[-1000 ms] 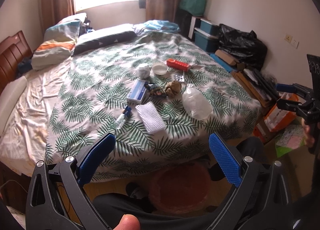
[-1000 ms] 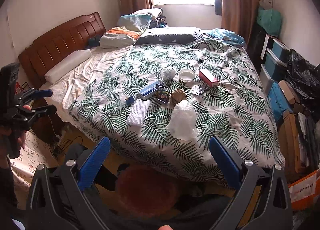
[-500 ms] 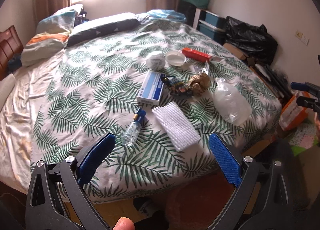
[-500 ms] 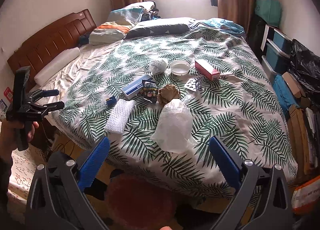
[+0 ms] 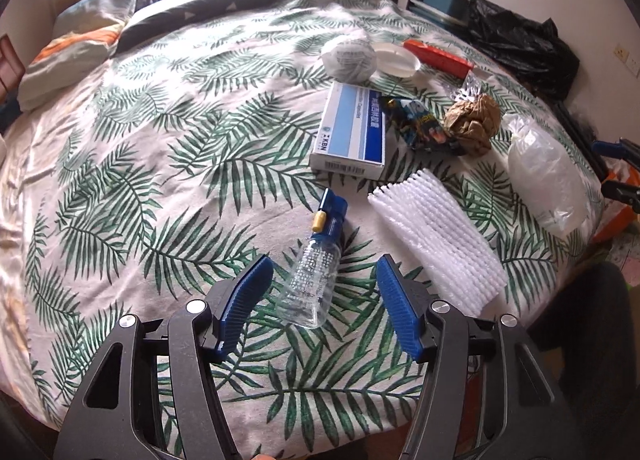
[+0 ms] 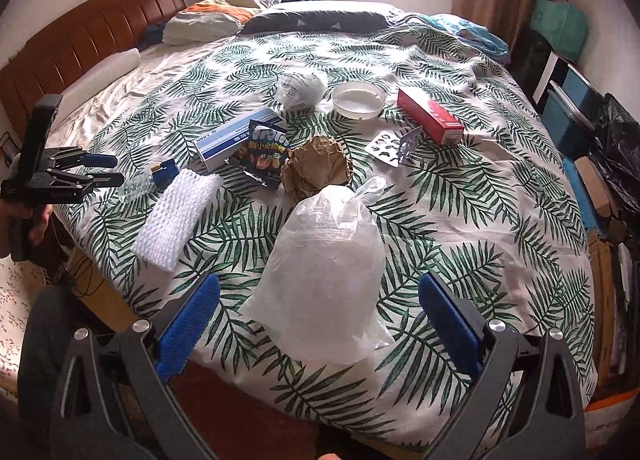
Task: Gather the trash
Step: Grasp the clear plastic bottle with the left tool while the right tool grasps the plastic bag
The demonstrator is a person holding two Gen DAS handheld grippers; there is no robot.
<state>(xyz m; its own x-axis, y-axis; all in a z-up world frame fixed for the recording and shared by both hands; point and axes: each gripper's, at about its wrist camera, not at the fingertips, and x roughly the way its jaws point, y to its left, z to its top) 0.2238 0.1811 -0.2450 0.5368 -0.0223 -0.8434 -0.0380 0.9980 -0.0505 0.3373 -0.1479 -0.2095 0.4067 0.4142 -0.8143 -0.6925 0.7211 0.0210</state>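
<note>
Trash lies on a leaf-print bedspread (image 5: 160, 164). A clear small bottle with a blue cap (image 5: 314, 268) lies between the open fingers of my left gripper (image 5: 325, 280), untouched. A white foam net sleeve (image 5: 436, 238), a blue-white box (image 5: 352, 128), a snack wrapper (image 5: 424, 126), crumpled brown paper (image 5: 474, 122) and a clear plastic bag (image 5: 548, 176) lie beyond. My right gripper (image 6: 318, 310) is open, with the clear plastic bag (image 6: 324, 276) lying between its fingers, not gripped. The left gripper also shows in the right wrist view (image 6: 96, 170).
A white paper ball (image 6: 300, 90), a white dish (image 6: 358, 100), a red box (image 6: 430, 120) and blister packs (image 6: 394, 146) lie farther back. Pillows (image 6: 248, 0) and a wooden headboard (image 6: 80, 44) are behind. Boxes and a black bag (image 6: 616, 148) crowd the right wall.
Both grippers moved forward over the bed edge. The left now straddles the bottle with its fingers narrowed; the right now straddles the plastic bag.
</note>
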